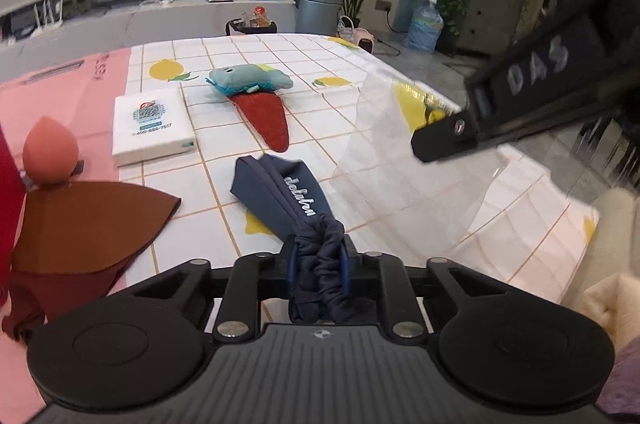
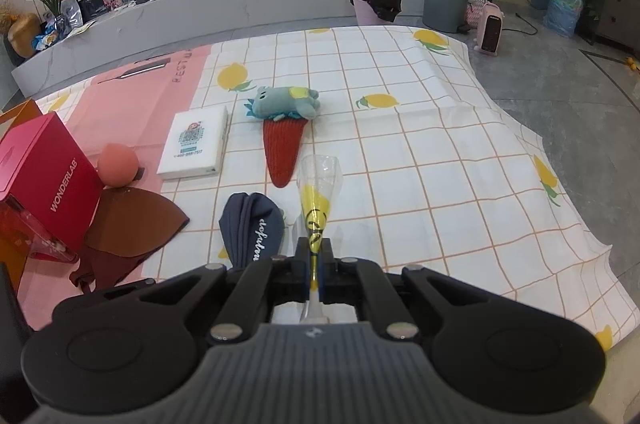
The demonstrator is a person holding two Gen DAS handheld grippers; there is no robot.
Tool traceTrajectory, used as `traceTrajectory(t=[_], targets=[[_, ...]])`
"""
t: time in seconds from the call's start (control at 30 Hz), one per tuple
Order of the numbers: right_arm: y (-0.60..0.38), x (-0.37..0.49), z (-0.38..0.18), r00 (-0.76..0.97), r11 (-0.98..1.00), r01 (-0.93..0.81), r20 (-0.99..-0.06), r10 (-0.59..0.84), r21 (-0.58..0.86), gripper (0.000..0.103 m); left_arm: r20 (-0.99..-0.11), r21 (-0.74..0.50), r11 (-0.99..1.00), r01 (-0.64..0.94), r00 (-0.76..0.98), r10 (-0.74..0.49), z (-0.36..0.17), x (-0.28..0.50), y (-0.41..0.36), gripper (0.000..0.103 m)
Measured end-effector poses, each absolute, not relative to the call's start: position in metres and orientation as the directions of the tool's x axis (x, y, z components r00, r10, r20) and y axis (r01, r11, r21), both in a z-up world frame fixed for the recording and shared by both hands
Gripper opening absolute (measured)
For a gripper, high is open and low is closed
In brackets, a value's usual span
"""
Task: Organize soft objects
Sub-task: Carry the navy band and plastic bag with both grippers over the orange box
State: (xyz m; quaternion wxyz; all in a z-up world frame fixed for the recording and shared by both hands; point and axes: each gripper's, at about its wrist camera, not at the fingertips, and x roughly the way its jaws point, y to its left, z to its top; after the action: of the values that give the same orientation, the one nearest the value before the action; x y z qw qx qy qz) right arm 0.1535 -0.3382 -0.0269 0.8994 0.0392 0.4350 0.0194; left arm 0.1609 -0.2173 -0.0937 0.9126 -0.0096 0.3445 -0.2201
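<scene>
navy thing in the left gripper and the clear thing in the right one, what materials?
Navy pouch: soft stretchy knit fabric, matte; it bunches into gathers where the left gripper pinches it. Clear bag: thin glossy plastic film with yellow print, probably; it is see-through, shiny and creased above the right gripper.
</scene>
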Motion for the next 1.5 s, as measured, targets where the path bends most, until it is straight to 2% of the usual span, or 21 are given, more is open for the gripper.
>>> traceTrajectory(t=[0.13,0.27,0.63,0.83,1.07,1.17,1.3,1.5], targets=[[-0.337,0.154,-0.028,0.621,0.994,-0.020,-0.778,0.098,0.109,0.003,-0.540,-0.188,0.874,0.448,0.696,-0.473,-0.075,0.148,-0.209,0.019],[-0.336,0.156,-0.027,0.626,0.996,-0.004,-0.776,0.073,0.091,0.011,-0.491,-0.193,0.857,0.478,0.709,-0.506,-0.060,0.137,-0.204,0.018],[-0.333,0.151,-0.011,0.680,0.997,0.019,-0.732,0.037,0.068,0.007,-0.404,-0.276,0.857,0.436,0.756,-0.515,-0.021,0.132,-0.161,0.018],[-0.309,0.145,0.015,0.706,0.999,-0.038,-0.707,0.033,0.009,0.007,-0.360,-0.287,0.895,0.341,0.828,-0.431,0.009,0.130,-0.129,0.018],[-0.276,0.136,0.064,0.777,0.996,-0.088,-0.627,0.053,-0.025,0.007,-0.269,-0.371,0.875,0.310,0.866,-0.421,0.055,0.135,-0.082,0.018],[-0.253,0.139,0.082,0.800,0.993,-0.112,-0.597,0.064,-0.043,0.007,-0.261,-0.379,0.874,0.303,0.871,-0.415,0.073,0.141,-0.062,0.018],[-0.209,0.142,0.103,0.829,0.981,-0.158,-0.554,0.069,-0.115,0.007,-0.256,-0.311,0.908,0.282,0.895,-0.366,0.093,0.145,-0.035,0.018],[-0.137,0.150,0.125,0.840,0.945,-0.286,-0.516,0.166,-0.161,0.007,-0.247,-0.250,0.958,0.142,0.947,-0.205,0.106,0.145,0.019,0.018]])
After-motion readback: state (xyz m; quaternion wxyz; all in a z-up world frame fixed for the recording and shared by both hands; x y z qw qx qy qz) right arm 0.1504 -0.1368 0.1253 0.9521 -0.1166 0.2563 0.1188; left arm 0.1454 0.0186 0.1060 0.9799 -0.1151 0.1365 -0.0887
